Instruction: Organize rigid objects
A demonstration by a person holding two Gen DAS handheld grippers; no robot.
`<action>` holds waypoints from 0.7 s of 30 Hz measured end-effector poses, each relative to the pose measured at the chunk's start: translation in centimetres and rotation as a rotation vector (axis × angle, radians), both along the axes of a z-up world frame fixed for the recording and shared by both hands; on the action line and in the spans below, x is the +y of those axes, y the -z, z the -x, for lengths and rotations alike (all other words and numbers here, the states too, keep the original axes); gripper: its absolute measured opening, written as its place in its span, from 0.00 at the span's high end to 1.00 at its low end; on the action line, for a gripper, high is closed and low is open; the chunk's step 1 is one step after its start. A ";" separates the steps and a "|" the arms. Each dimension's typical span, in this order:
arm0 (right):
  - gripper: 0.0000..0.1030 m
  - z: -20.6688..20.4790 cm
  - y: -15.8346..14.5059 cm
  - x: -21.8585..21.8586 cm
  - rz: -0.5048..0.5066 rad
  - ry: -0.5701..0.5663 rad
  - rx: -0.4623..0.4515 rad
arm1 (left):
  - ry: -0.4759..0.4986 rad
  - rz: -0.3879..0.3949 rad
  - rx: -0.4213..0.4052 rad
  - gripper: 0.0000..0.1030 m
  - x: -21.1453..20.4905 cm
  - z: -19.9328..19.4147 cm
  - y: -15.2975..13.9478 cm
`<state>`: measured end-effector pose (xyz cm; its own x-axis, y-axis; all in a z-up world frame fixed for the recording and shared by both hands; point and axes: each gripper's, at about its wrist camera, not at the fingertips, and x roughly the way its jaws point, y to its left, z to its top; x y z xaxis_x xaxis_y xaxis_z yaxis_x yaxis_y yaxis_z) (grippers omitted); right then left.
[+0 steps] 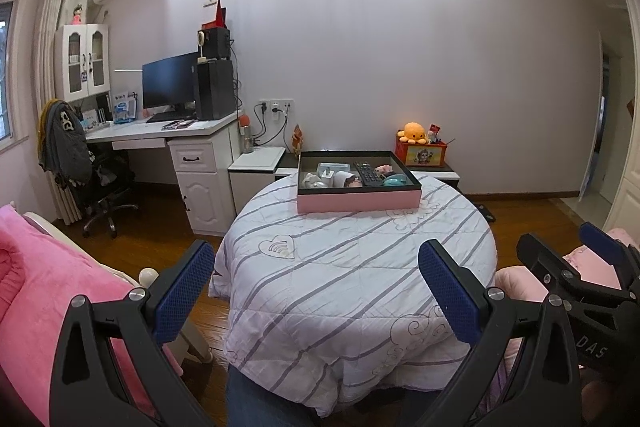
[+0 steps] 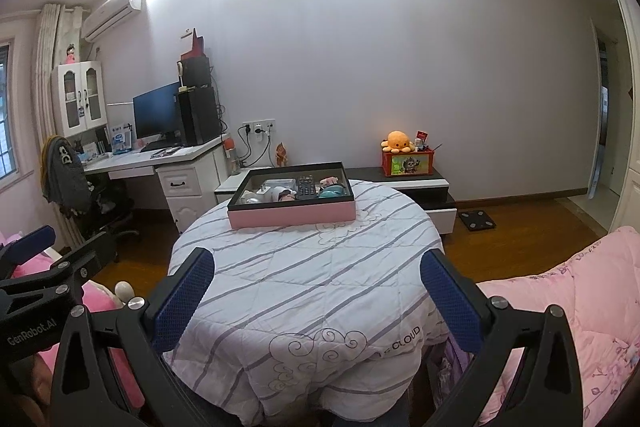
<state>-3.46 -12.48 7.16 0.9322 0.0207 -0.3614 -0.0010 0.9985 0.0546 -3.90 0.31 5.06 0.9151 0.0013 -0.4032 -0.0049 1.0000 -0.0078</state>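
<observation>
A pink box with a black rim (image 1: 358, 198) (image 2: 292, 215) stands at the far side of a round table covered by a striped white quilt (image 1: 340, 267) (image 2: 304, 283). Inside lie a black remote (image 1: 367, 173) (image 2: 305, 187), a white charger (image 1: 329, 175), a teal object (image 1: 394, 180) (image 2: 331, 191) and other small items. My left gripper (image 1: 316, 291) is open and empty, held near the table's front edge. My right gripper (image 2: 316, 301) is open and empty too, beside the left; it shows at the right edge of the left wrist view (image 1: 560, 259).
A white desk (image 1: 168, 131) with monitor and office chair (image 1: 96, 187) stands at left. A low cabinet behind the table carries a red box with an orange plush (image 1: 414, 133) (image 2: 397, 142). Pink bedding (image 1: 36, 267) (image 2: 580, 307) lies on both sides. Floor is wood.
</observation>
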 end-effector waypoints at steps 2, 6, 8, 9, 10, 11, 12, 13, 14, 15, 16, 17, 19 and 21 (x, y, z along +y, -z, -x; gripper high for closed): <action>0.00 0.0 0.0 0.0 0.001 -0.001 0.001 | -0.002 0.001 0.002 0.00 0.0 0.0 0.0; 0.00 0.0 0.1 0.2 0.000 -0.001 0.004 | -0.009 0.005 0.006 0.00 0.2 -0.3 0.1; 0.00 0.1 0.1 0.2 -0.001 -0.004 0.007 | -0.010 0.005 0.008 0.00 0.2 -0.4 0.1; 0.00 0.1 0.1 0.2 -0.001 -0.004 0.007 | -0.011 0.005 0.008 0.00 0.2 -0.4 0.2; 0.00 0.0 0.1 0.2 0.000 -0.004 0.007 | -0.010 0.006 0.008 0.00 0.2 -0.4 0.2; 0.00 0.0 0.1 0.2 0.000 -0.003 0.009 | -0.010 0.007 0.008 0.00 0.3 -0.4 0.2; 0.00 0.1 0.1 0.2 0.000 -0.004 0.009 | -0.011 0.007 0.010 0.00 0.3 -0.4 0.2; 0.00 0.0 0.1 0.2 0.000 -0.004 0.009 | -0.011 0.007 0.010 0.00 0.3 -0.4 0.3; 0.00 0.0 0.1 0.2 0.001 -0.003 0.010 | -0.011 0.008 0.012 0.00 0.3 -0.5 0.4; 0.00 0.0 0.1 0.2 0.001 -0.003 0.010 | -0.014 0.009 0.014 0.00 0.3 -0.6 0.6; 0.00 0.0 0.1 0.2 0.001 -0.003 0.011 | -0.016 0.009 0.017 0.00 0.4 -0.7 0.7; 0.00 0.0 0.2 0.2 -0.001 -0.004 0.012 | -0.012 0.010 0.020 0.00 0.4 -0.8 0.8; 0.00 0.1 0.2 0.2 0.000 -0.003 0.013 | 0.011 0.026 0.035 0.00 0.5 -1.1 1.1; 0.00 0.1 0.4 0.1 -0.001 -0.003 0.017 | 0.025 0.029 0.037 0.00 0.6 -1.4 1.3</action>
